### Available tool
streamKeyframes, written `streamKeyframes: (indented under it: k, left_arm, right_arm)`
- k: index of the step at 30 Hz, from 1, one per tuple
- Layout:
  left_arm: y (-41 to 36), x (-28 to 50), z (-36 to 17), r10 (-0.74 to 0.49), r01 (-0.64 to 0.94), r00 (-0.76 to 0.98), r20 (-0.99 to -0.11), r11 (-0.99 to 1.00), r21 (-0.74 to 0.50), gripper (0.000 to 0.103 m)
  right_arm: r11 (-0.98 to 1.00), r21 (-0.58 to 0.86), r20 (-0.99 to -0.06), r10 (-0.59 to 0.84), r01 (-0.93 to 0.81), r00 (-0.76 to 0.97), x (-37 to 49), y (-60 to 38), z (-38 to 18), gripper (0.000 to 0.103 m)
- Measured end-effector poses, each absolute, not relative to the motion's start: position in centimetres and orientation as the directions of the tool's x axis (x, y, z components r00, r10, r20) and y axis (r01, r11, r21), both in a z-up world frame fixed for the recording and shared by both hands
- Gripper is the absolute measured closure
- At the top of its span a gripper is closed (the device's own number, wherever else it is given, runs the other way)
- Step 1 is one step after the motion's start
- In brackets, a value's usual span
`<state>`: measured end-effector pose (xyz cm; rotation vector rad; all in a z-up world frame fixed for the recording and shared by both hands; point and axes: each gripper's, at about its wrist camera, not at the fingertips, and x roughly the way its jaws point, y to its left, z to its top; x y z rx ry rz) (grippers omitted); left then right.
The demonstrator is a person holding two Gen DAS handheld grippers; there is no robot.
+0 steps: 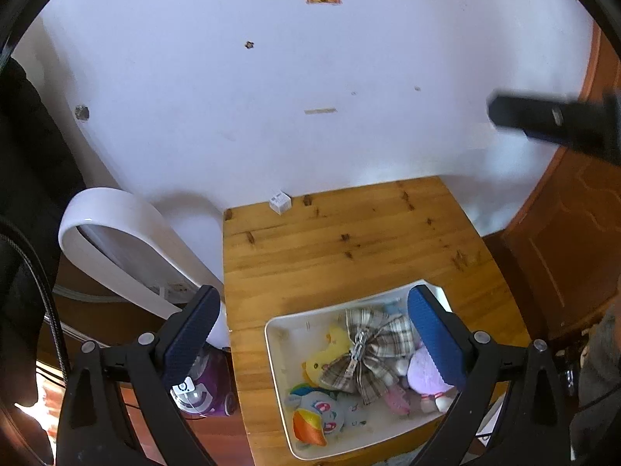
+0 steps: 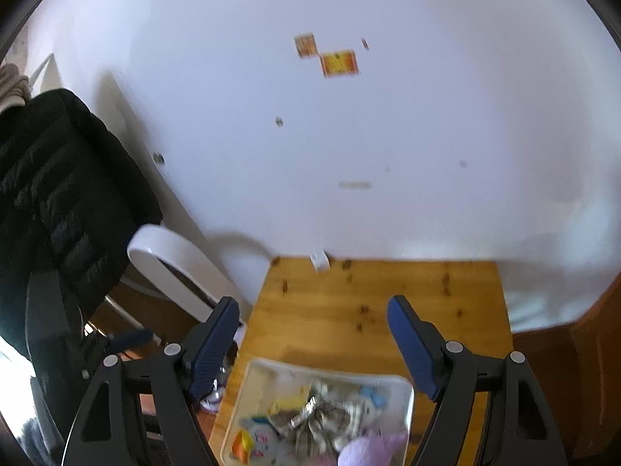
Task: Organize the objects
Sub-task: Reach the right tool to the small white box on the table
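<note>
A white rectangular bin (image 1: 285, 339) sits on the near part of a knotty pine table (image 1: 330, 240), its contents heaped inside: a plaid fabric bow with a metal clip (image 1: 368, 353) on top, a yellow plush duck (image 1: 328, 353) beneath its left side, a lilac plush toy (image 1: 425, 374) at the right, and a grey plush with an orange and green patch (image 1: 314, 415) at the near-left corner.

The left gripper (image 1: 310, 341) hangs above the bin with its blue-padded fingers spread wide and nothing between them; the bow lies directly below and slightly ahead of the gap. The right gripper (image 2: 312, 343) is also spread wide and empty, and from its own camera the bin (image 2: 403, 388) lies below and nearer the person than the fingertips, so this gripper stands farther forward over bare table. In the left wrist view it appears as a blurred dark bar at the upper right, well apart from the bin.

Judged from these positions, the left gripper is the nearer one to the contents. The bow's long axis runs roughly from the far right to the near left of the bin, its clip lying across the middle; a straight descent would bring the fingers either side of that centre. The bin's long axis runs obliquely from its near-left corner towards the far right.

A small white cube (image 1: 280, 202) stands at the far edge of the table, against the white wall (image 1: 271, 97), well apart from both grippers
</note>
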<state>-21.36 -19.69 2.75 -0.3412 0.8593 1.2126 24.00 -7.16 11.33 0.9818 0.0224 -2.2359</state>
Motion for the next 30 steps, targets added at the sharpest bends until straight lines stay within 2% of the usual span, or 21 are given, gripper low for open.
streamKeyframes:
  k: [7,14,20,30]
  left_arm:
    - [-17.9,-22.0,3.9,0.667,-0.942,0.104,-0.738,0.304,0.143,0.005]
    - [-15.9,-22.7,2.7,0.640,-0.963,0.084,-0.764,0.249,0.102,0.005]
    - [-14.6,-23.5,0.8,0.625,-0.971,0.091,-0.775,0.227,0.069,0.005]
    - [-12.0,-25.4,-3.7,0.564,-0.981,0.096,-0.820,0.191,0.017,0.004]
  right_arm:
    - [-0.750,0.250,-0.647,-0.600,0.612,-0.471,18.7,-10.8,13.4,0.022]
    - [-0.747,0.202,-0.672,-0.576,0.633,-0.465,11.6,-16.7,11.2,0.022]
    - [-0.744,0.160,-0.712,-0.542,0.649,-0.446,5.5,-23.0,4.9,0.022]
    - [-0.734,0.121,-0.843,-0.432,0.668,-0.322,-0.7,-32.6,-12.5,0.022]
